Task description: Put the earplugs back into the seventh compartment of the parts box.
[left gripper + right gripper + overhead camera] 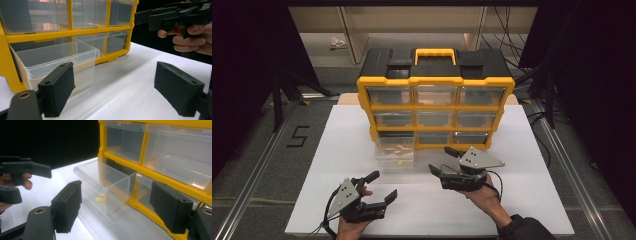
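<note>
The clear drawer [395, 148] sits pulled out of the bottom-left slot of the yellow organizer [435, 82], its front end out over the white counter [337, 150], back end still at the frame. In my right gripper view a small yellow bit [101, 199] lies on the drawer's floor; can't tell what it is. My right gripper [446, 159] is just right of the drawer's front, near it but not touching, jaws spread wide w/ nothing between them; the drawer shows between the jaws in that gripper's view, farther off. My right hand [484, 192] grips it from below, dark sleeve [524, 227] at the btm edge. My left gripper [383, 186] is nearer me, at the counter's front-left, well apart from the drawer, jaws also wide and empty, pointing toward the organizer. My left hand [354, 222] holds its body. The organizer stands upright at the counter's far side, 3 rows of 3 clear drawers, other 8 pushed in, black top w/ a yellow handle [435, 54]. Left of the counter, a "5" [298, 136] is marked on the floor.
</note>
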`<state>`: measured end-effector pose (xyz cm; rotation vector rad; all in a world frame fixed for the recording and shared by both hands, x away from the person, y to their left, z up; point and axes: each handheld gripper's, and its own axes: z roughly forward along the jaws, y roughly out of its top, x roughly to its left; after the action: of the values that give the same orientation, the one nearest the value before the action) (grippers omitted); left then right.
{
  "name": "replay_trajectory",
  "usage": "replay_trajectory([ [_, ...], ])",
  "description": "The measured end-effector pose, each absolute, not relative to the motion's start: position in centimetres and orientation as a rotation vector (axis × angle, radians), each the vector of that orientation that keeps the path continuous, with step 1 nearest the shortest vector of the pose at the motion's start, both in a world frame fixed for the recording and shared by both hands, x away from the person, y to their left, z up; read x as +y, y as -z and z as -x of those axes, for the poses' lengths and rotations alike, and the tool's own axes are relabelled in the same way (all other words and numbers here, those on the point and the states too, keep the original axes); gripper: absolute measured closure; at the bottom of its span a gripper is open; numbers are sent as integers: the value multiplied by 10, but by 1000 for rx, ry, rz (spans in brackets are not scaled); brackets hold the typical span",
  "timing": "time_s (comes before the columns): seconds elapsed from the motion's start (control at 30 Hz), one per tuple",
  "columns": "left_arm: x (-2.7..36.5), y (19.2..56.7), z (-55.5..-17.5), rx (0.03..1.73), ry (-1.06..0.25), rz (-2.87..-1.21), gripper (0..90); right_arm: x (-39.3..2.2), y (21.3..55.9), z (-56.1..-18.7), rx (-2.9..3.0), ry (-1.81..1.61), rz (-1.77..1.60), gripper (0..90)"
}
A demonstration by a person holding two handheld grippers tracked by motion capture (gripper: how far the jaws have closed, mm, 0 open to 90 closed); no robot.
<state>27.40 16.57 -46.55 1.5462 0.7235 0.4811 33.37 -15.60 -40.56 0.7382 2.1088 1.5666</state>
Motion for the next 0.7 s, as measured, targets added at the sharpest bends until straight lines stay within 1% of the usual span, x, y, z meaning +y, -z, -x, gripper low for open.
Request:
replay_trajectory([
  [0.7,166,464,-270,711,-481,-1544,162,-167,419,-321,2118,-1548,-747,264],
])
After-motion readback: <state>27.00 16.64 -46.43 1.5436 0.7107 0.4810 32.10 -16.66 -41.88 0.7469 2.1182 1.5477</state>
